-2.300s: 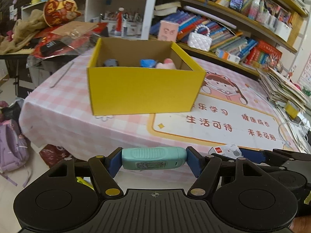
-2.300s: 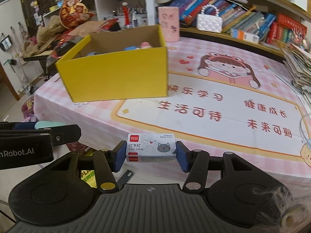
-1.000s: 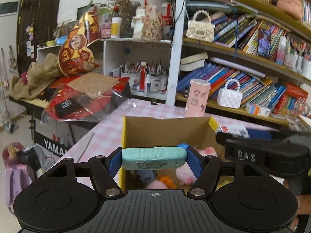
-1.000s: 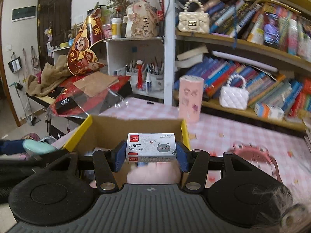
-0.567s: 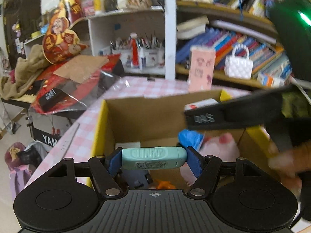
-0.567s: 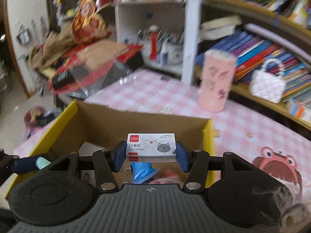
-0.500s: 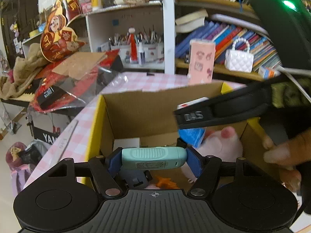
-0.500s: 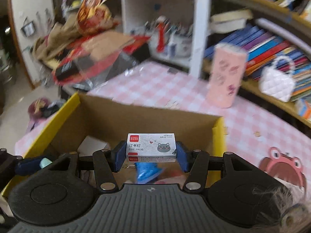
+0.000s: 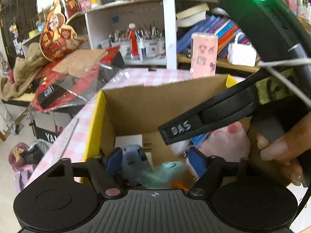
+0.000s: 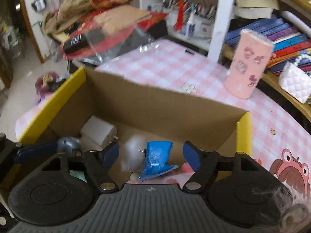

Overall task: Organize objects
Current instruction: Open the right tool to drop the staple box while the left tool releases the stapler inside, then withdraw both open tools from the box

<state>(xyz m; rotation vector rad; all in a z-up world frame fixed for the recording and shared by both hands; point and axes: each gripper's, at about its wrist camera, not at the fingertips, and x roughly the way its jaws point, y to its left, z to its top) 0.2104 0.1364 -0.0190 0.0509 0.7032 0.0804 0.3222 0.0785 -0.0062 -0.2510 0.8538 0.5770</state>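
Both grippers, left (image 9: 153, 160) & right (image 10: 148, 155), spread wide, holding nothing; teal case (image 9: 163, 174) (blurred, light, stiff plastic) lower-center inside yellow box (image 9: 93, 124). Regrip across its long sides.

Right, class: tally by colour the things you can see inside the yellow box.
White: 2, plug block, blurred box
Blue: 1, packet
Teal: 1, blurred case
Grey: 1, gadget
Pink: 1, plush
Orange: 1, scrap
Total: 7
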